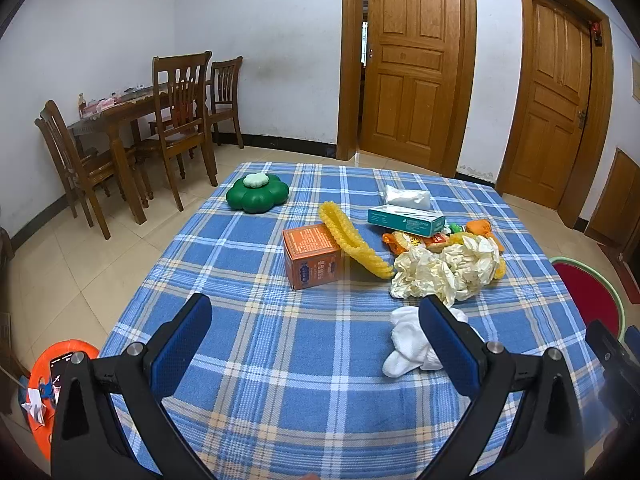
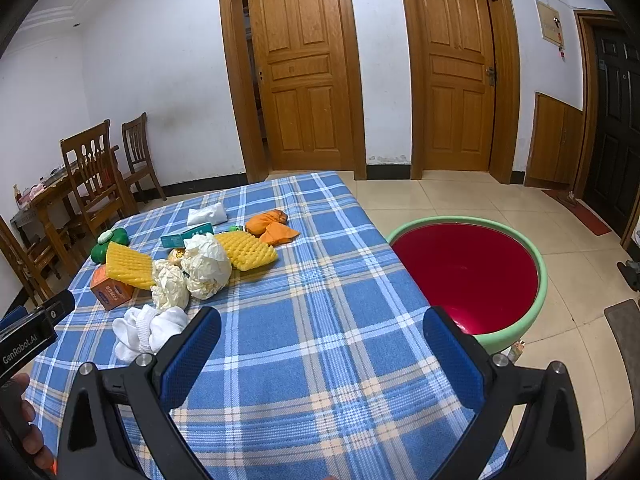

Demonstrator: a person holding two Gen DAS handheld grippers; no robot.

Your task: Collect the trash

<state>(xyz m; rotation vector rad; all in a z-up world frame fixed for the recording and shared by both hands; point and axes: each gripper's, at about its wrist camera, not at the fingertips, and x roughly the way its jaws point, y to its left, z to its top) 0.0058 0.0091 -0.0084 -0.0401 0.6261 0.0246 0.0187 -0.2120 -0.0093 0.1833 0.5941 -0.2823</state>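
The left finger (image 2: 188,356) of the right gripper covers part of the bunched white cloth (image 2: 148,330). The round red basin with a green rim (image 1: 616,300) is cut off by the edge of the left wrist view.

wooden doors (image 2: 305,72) | dining chairs (image 1: 182,120) | plaid tablecloth (image 1: 280,360) | tiled floor (image 2: 500,200)

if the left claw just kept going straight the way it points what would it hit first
Probably the orange box, which sits almost dead ahead between the open fingers of the left claw. Only bare plaid tablecloth lies before it. The white socks sit off by the right finger. Depth is uncertain.
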